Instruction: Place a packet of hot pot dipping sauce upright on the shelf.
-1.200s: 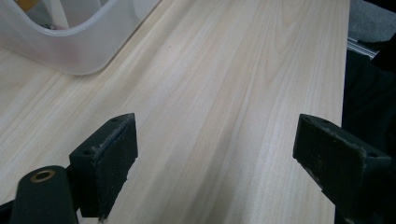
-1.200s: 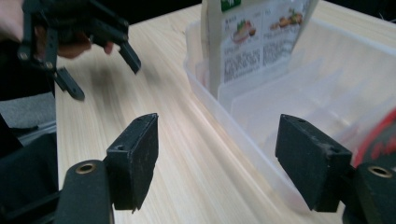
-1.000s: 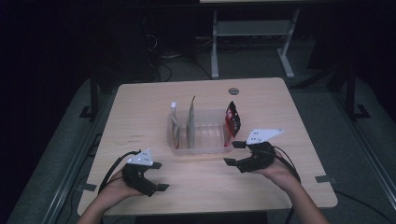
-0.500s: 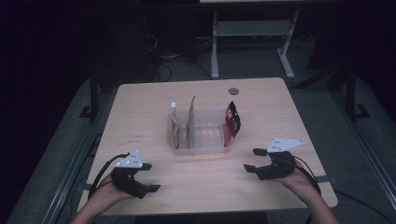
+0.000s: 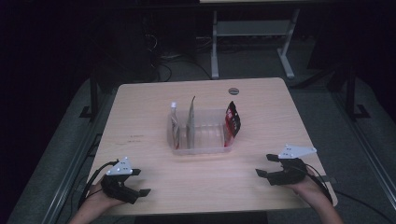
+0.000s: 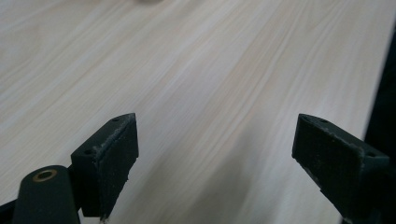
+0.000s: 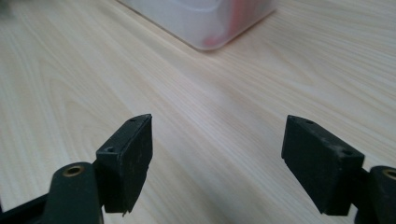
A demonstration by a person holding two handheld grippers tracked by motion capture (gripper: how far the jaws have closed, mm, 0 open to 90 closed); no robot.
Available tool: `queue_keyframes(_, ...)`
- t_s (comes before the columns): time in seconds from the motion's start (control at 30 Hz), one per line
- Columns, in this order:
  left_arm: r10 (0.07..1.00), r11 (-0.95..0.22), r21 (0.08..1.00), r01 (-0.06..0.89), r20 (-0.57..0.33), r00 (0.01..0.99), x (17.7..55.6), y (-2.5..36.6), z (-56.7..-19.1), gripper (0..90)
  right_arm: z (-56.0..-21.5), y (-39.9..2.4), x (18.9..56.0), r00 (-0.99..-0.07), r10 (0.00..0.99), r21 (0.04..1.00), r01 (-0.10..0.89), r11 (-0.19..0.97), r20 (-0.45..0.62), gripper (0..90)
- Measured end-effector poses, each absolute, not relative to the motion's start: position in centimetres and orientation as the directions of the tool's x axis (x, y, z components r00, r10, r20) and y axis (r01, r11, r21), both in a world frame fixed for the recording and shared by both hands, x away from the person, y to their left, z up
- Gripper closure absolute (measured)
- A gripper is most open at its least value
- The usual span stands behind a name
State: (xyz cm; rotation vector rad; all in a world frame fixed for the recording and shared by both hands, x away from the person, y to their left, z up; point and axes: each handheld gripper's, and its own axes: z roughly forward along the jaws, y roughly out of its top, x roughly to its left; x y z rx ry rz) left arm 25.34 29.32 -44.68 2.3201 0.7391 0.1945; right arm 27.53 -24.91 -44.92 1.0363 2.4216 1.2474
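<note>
Clear plastic bin (image 5: 201,148) sits mid-desk (image 5: 261,186), its long side parallel to your near edge. Your right tool (image 5: 267,164), by the near right corner, and left tool (image 5: 140,183), near left, both gape empty; right has just been opening.

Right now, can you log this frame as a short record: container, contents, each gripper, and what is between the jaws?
surface: wooden table
container: clear plastic bin, mid-table
contents: red packet at its right end, two pale pouches upright at its left end
left gripper: open, near the table's front left corner, nothing between the jaws
right gripper: open, near the table's front right edge, jaws have just been opening, nothing between them
contact: neither gripper touches the bin
</note>
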Motion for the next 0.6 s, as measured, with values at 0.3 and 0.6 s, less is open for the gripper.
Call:
queue_keyframes(0.3, 0.557, -0.61, 0.654, 0.447, -0.048, 0.829, 25.6, 29.9, -45.3, 14.0, -46.2, -25.7, 28.0, -0.724, 0.685, 0.775, 0.478, 0.414, 0.08, 20.8)
queue_keyframes(0.6, 0.556, -0.62, 0.646, 0.445, -0.038, 0.83, 25.7, 29.8, -45.5, 14.0, -46.4, -25.7, 28.1, -0.725, 0.684, 0.767, 0.481, 0.424, 0.076, 19.7)
